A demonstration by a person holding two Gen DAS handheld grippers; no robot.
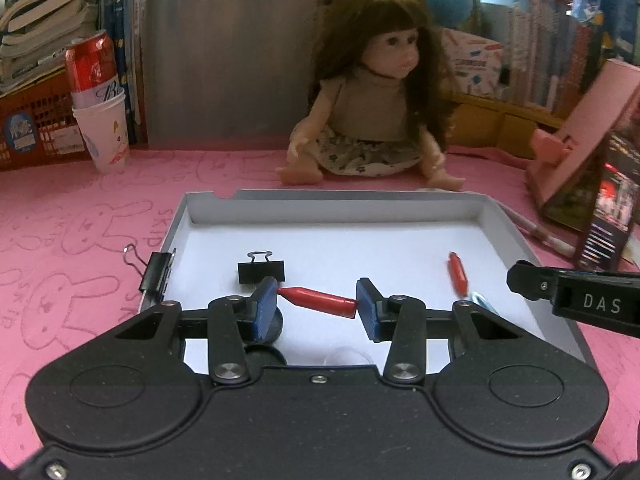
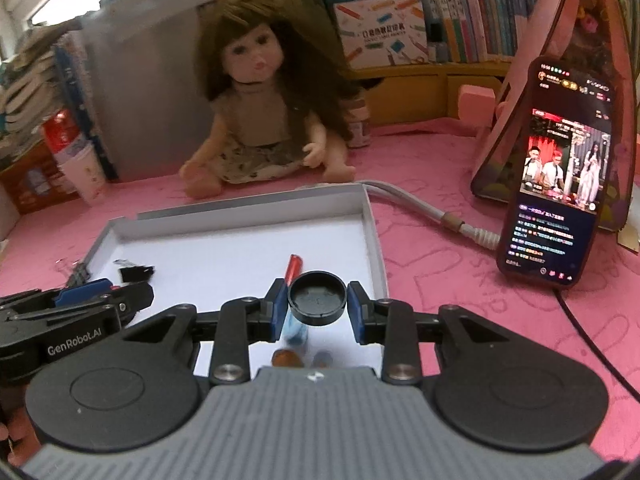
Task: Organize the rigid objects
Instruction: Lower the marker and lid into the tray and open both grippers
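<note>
Both grippers loaded over white tray (image 1: pixel 500 216).
Left gripper (image 1: pixel 318 300) clamps a red cap (image 1: pixel 320 299); right gripper (image 2: pixel 317 302) clamps a black lid (image 2: pixel 317 299). Pink bunny-print mat (image 1: pixel 80 224); doll (image 1: pixel 372 92), bookshelves (image 2: pixel 460 8) behind.

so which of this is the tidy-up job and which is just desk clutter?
Job: left gripper shut on red cap; right gripper shut on black lid; tray; binder clips; loose red piece.

Clutter: doll; can; paper cup; phone; books.
</note>
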